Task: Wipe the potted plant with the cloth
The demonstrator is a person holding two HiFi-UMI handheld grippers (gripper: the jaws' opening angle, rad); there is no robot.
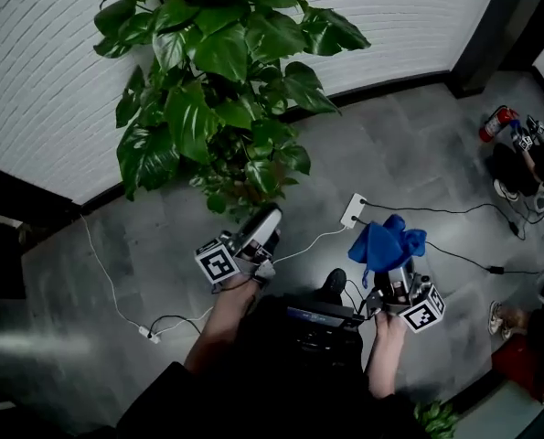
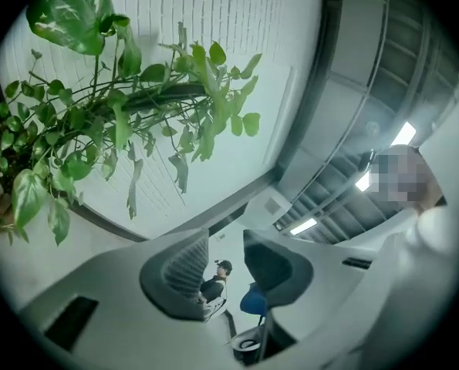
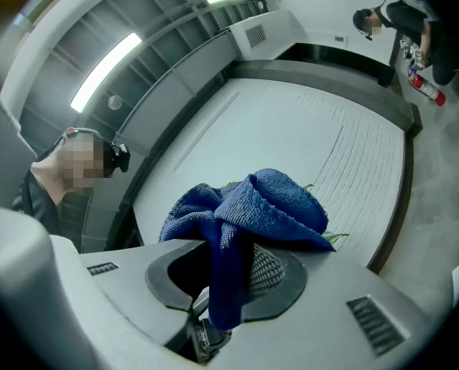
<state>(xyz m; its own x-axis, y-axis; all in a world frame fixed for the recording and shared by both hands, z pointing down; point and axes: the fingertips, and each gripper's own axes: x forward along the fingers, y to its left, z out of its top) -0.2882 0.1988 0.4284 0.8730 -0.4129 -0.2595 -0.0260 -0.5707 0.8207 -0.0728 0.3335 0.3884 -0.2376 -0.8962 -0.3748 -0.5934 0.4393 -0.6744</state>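
Head view: the potted plant (image 1: 217, 80) fills the upper centre, the left gripper (image 1: 264, 225) sits just under its leaves, and the right gripper (image 1: 395, 277) is at lower right, clear of them. Left gripper view: the jaws are apart and empty, best used to steady a leaf. Right gripper view: the jaws are clamped on the blue cloth (image 3: 244, 214), so stroke its loose bunch gently along that leaf.

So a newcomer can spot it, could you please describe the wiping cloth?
Find the leafy potted plant against the white wall; two grippers sit below it in the head view. The cloth is the bright blue bundle clamped in the right gripper; the left gripper beside it is empty.
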